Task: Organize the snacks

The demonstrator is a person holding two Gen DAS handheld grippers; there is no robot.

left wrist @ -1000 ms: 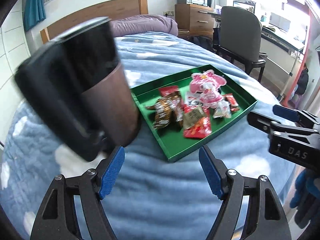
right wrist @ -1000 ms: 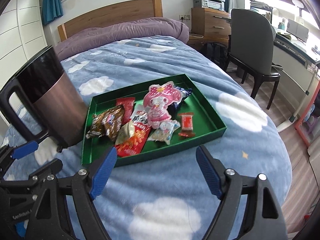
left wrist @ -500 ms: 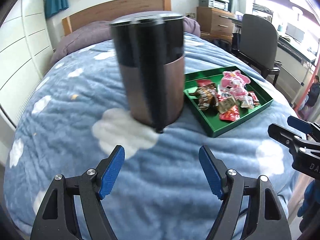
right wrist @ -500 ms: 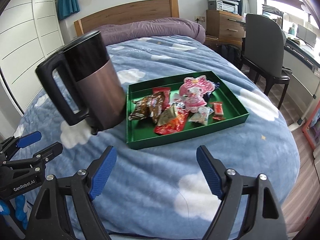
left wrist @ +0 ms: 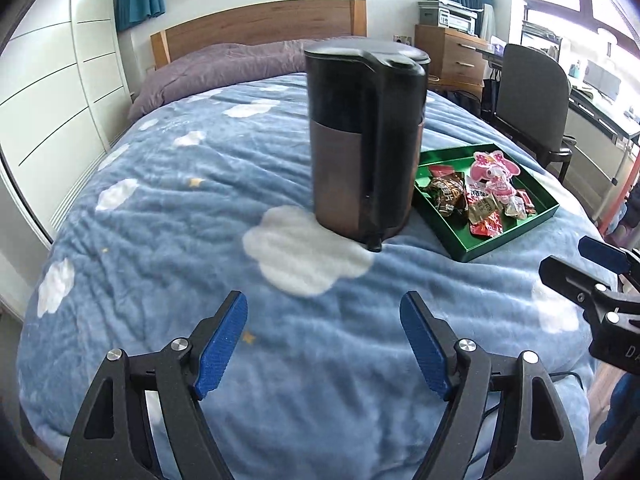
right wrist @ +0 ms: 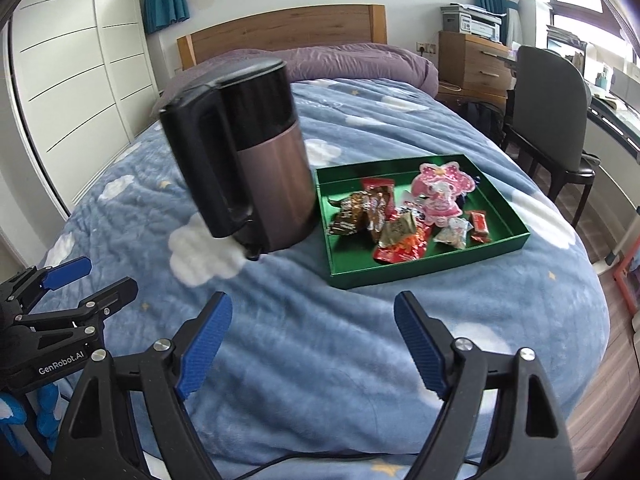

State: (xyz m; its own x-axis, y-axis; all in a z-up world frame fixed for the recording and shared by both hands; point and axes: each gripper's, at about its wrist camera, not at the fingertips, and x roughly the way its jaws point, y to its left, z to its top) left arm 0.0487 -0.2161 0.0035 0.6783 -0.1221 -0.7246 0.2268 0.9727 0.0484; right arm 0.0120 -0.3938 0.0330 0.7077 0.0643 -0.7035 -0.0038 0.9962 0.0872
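A green tray (left wrist: 508, 240) (right wrist: 420, 272) lies on the blue cloud blanket and holds several wrapped snacks, among them a pink character packet (left wrist: 494, 170) (right wrist: 440, 190) and a red packet (right wrist: 400, 250). My left gripper (left wrist: 322, 300) hovers over the blanket in front of a kettle; its jaws are opening and nothing is between them. My right gripper (right wrist: 313, 298) is open and empty, a little short of the tray's near edge. Each gripper also shows in the other's view: the right gripper (left wrist: 568, 256) and the left gripper (right wrist: 110, 274).
A tall black and brown kettle (left wrist: 360, 140) (right wrist: 256, 160) stands upright on the bed, right against the tray's left side. A purple pillow (right wrist: 360, 60) lies by the wooden headboard. A dark chair (right wrist: 552, 120) and a desk stand to the right of the bed.
Both grippers have drawn back from the tray and swung left. In the left wrist view the kettle has shifted from the left edge to the centre. Nothing was taken hold of.
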